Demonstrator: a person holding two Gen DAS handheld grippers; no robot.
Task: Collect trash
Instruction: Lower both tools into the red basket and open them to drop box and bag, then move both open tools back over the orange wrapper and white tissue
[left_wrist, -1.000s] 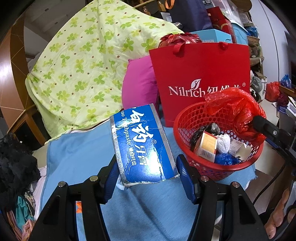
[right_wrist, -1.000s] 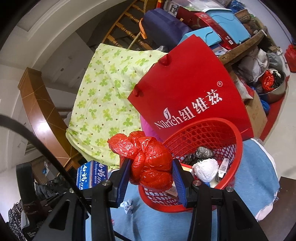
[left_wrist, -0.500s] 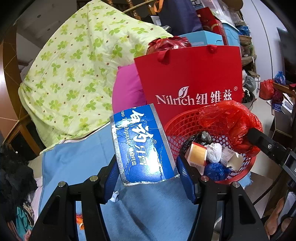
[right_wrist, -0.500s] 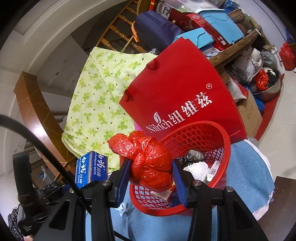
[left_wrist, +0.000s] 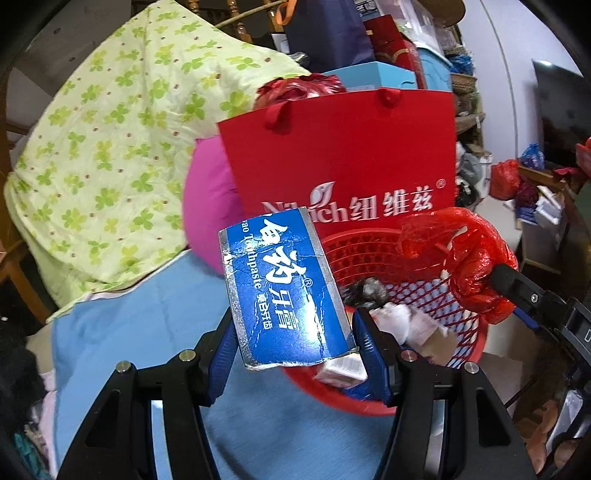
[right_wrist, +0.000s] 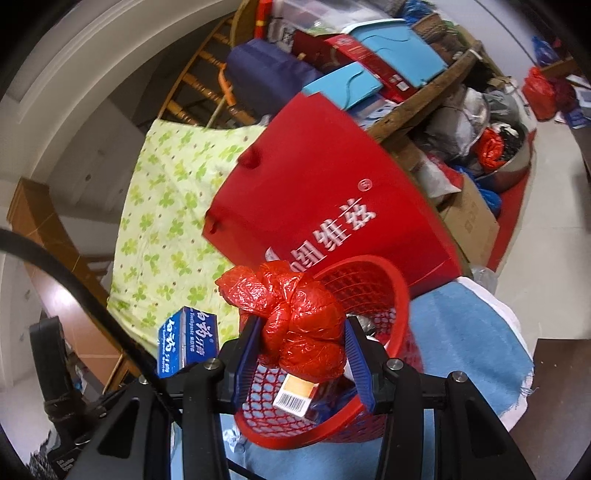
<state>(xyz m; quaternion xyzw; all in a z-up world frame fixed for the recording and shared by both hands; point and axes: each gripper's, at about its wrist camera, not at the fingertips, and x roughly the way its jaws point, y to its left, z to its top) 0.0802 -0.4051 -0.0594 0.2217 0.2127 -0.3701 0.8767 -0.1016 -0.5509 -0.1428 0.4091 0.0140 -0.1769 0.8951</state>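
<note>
My left gripper (left_wrist: 293, 350) is shut on a blue toothpaste box (left_wrist: 282, 293), held just over the near-left rim of a red mesh basket (left_wrist: 369, 247). The same box (right_wrist: 186, 338) shows at the left in the right wrist view. My right gripper (right_wrist: 301, 354) is shut on a crumpled red plastic bag (right_wrist: 299, 332) above the red mesh basket (right_wrist: 391, 295); that bag (left_wrist: 465, 258) hangs over the basket's right side in the left wrist view. Inside the basket lie several scraps, among them a small barcoded carton (right_wrist: 295, 397).
The basket sits on a blue cloth (left_wrist: 140, 332). A red paper shopping bag (left_wrist: 343, 158) stands right behind it, with a pink cushion (left_wrist: 208, 206) and a green clover quilt (left_wrist: 110, 147) to its left. Boxes and bags (right_wrist: 461, 122) crowd the right.
Both grippers moved closer to the basket. The toothpaste box now overlaps its left rim, and the red bag sits further over its opening. Both grips are unchanged.
</note>
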